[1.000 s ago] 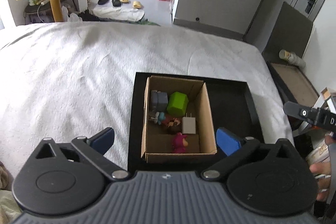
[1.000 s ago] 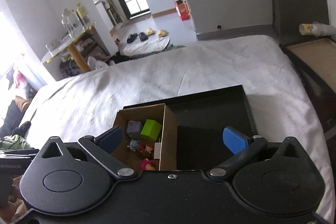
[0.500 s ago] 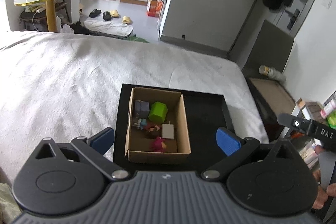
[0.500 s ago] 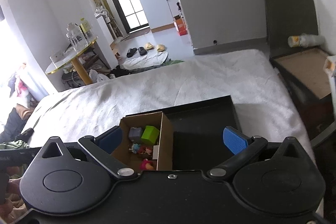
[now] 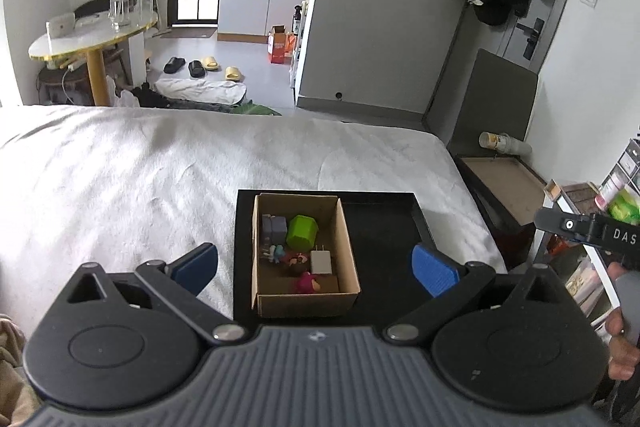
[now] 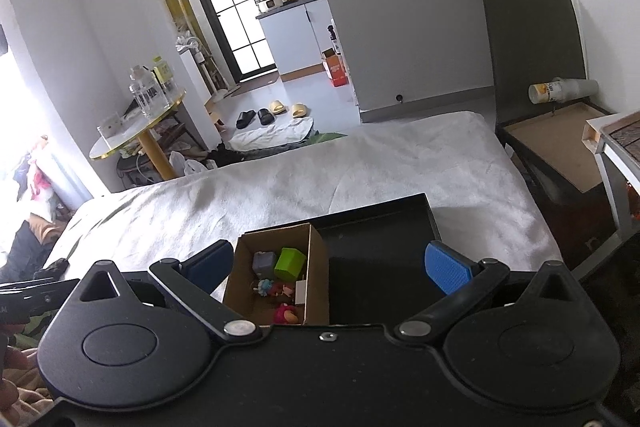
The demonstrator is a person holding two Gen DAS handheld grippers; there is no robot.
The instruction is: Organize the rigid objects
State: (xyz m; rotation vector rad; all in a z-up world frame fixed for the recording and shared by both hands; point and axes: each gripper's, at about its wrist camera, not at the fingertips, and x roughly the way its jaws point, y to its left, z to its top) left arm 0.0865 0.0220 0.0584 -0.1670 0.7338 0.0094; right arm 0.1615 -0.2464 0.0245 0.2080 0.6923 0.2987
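A small cardboard box (image 5: 344, 247) (image 6: 318, 267) stands in the left half of a black tray (image 5: 392, 227) (image 6: 380, 239) on a white bed. Inside the box lie a green block (image 5: 302, 231) (image 6: 290, 262), a grey block (image 5: 274, 229) (image 6: 264, 264), a white charger (image 5: 321, 262), a pink figure (image 5: 307, 283) (image 6: 285, 314) and small toy figures (image 5: 286, 255). My left gripper (image 5: 316, 267) hangs open, well back from the box, with nothing between its fingers. My right gripper (image 6: 328, 267) is open too, empty, back from the tray.
The white bed cover (image 5: 140, 179) spreads to the left and far side of the tray. A dark bedside stand (image 5: 500, 183) with a paper cup roll (image 5: 504, 143) is at the right. A shelf with packages (image 5: 592, 211) sits near right. A round table (image 5: 92, 35) stands beyond the bed.
Both grippers have pulled back and up from the box, which now looks smaller and farther. Both stayed open and empty. The box's contents have not moved.
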